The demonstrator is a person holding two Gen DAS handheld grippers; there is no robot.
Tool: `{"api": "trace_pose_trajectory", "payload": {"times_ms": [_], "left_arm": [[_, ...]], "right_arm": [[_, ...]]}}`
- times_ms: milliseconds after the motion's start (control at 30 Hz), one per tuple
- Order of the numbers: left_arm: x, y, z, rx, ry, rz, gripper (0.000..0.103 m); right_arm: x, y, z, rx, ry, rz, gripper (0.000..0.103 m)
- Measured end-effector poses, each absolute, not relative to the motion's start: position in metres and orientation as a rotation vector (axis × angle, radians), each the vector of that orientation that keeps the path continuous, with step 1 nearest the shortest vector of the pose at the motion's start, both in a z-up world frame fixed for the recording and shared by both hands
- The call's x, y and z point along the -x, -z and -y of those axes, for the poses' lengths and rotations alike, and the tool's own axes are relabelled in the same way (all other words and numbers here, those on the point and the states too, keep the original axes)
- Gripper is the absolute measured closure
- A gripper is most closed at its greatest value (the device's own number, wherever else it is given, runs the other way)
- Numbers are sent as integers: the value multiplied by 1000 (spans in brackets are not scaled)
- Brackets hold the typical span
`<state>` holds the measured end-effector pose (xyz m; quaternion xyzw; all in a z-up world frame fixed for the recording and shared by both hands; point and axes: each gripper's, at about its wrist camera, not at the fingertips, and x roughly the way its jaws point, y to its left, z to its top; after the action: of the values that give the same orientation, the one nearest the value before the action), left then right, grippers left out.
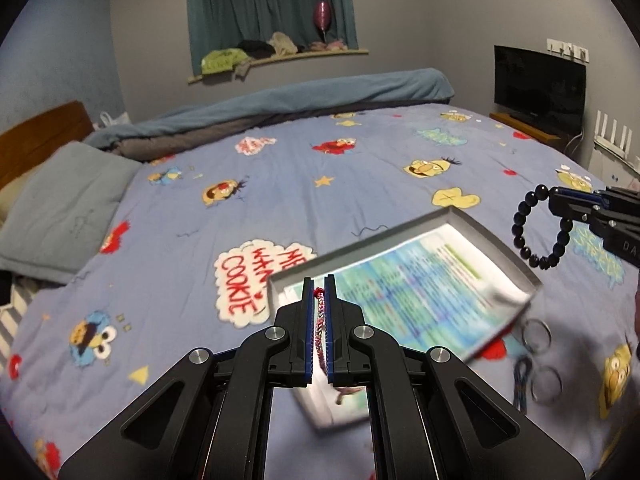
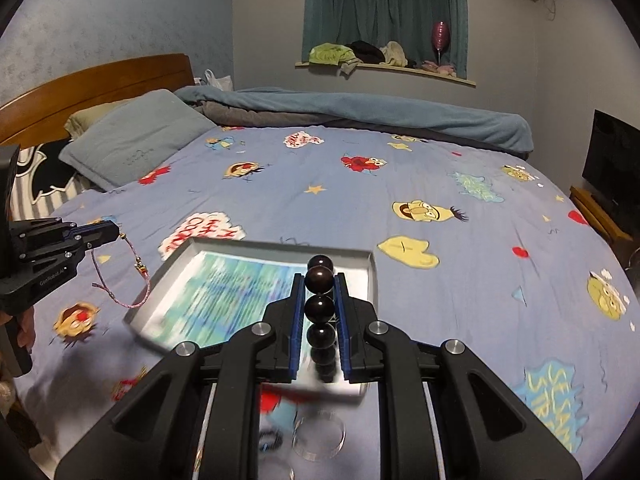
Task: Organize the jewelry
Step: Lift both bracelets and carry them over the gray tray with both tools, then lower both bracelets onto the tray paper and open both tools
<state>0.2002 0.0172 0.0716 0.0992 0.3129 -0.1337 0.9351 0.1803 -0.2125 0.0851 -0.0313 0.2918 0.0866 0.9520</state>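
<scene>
Two bracelets ride above a bed (image 1: pixel 280 168) spread with a cartoon-print sheet, each pinched in a hand-held gripper, with a shallow white box (image 1: pixel 404 280) lying between and below them.

From the left wrist camera, the left gripper (image 1: pixel 319 292) is clamped on a thin pink-and-red braided cord bracelet (image 1: pixel 320 322), which runs lengthwise down the narrow gap between the fingers. The box sits just ahead and to the right, its long axis slanting from near left to far right, a printed sheet covering its floor. Further right, the right gripper (image 1: pixel 556 200) enters from the frame's edge, the black bead bracelet (image 1: pixel 540 228) hanging beneath its tip as an open loop, off the box's far right corner. Clear rings (image 1: pixel 536 336) lie on the sheet by the box's near right corner.

From the right wrist camera, the right gripper (image 2: pixel 320 276) is closed on the black bead bracelet (image 2: pixel 320 308), beads stacked in a line along the fingers. The white box (image 2: pixel 372 264) lies directly ahead and under the fingertips. At left, the left gripper (image 2: pixel 116 234) holds the cord bracelet (image 2: pixel 136 272), dangling beside the box's left rim. The right gripper looks to have the shorter path: mostly downward into the box, while the left one likely must first shift inward.
</scene>
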Motion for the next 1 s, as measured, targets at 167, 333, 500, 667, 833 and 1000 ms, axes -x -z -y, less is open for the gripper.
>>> {"api": "trace_pose_trajectory", "payload": {"times_ms": [167, 333, 500, 667, 833, 1000], "left_arm": [[-239, -61, -6, -212, 285, -676, 98], [-274, -39, 7, -196, 302, -725, 98], [-301, -3, 14, -206, 258, -819, 98], [-312, 23, 9, -248, 194, -874, 98], [-319, 33, 2, -219, 182, -914, 98], [-322, 41, 4, -237, 178, -957, 95]], "right_arm": [[-224, -77, 208, 25, -191, -625, 89], [-259, -59, 196, 7, -225, -663, 89], [-284, -32, 191, 18, -201, -704, 89], [-297, -9, 204, -23, -145, -768, 89], [-311, 9, 213, -49, -142, -861, 89], [-311, 17, 217, -46, -126, -888, 87]]}}
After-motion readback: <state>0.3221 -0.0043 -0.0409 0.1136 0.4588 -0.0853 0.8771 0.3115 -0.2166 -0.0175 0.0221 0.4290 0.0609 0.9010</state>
